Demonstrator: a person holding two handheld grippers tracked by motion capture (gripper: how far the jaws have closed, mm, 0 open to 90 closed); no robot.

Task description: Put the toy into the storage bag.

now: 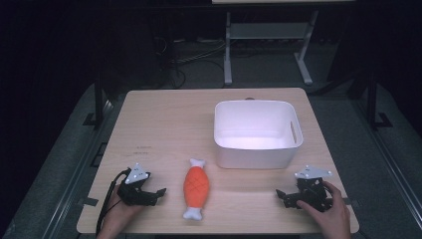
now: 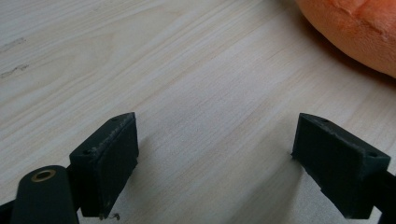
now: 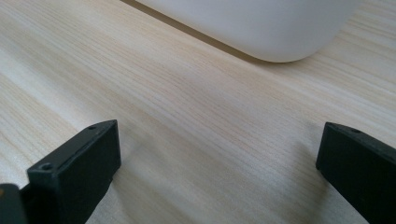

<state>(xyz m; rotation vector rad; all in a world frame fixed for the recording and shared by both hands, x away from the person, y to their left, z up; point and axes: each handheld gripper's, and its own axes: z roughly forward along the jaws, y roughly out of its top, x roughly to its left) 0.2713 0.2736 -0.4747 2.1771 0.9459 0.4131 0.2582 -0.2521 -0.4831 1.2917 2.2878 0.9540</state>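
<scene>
Both hands came in at the near edge of the counter, each holding a gripper that rested low on the wood. At the near left corner, the left hand held the left gripper, its jaws pointing right toward the toy. Those jaws stood wide apart with nothing between them; in the left gripper view they framed bare wood, and the left gripper had the orange flank of the toy showing at the upper right, near but not touching.

At the near right corner, the right hand held the right gripper, its jaws pointing left and also spread wide, empty. In the right gripper view the right gripper sat over plain wood grain, with the rounded lower corner of the bin ahead of it, apart from the jaws.

Between the two grippers lay the toy, an orange plush drumstick with white bone ends, lying lengthwise from near to far on the counter, closer to the left gripper than to the right. Just beyond it and to the right stood the bin, a white rectangular tub with a slot handle on its right wall, upright and holding nothing visible. Toy and bin were close but not touching.
</scene>
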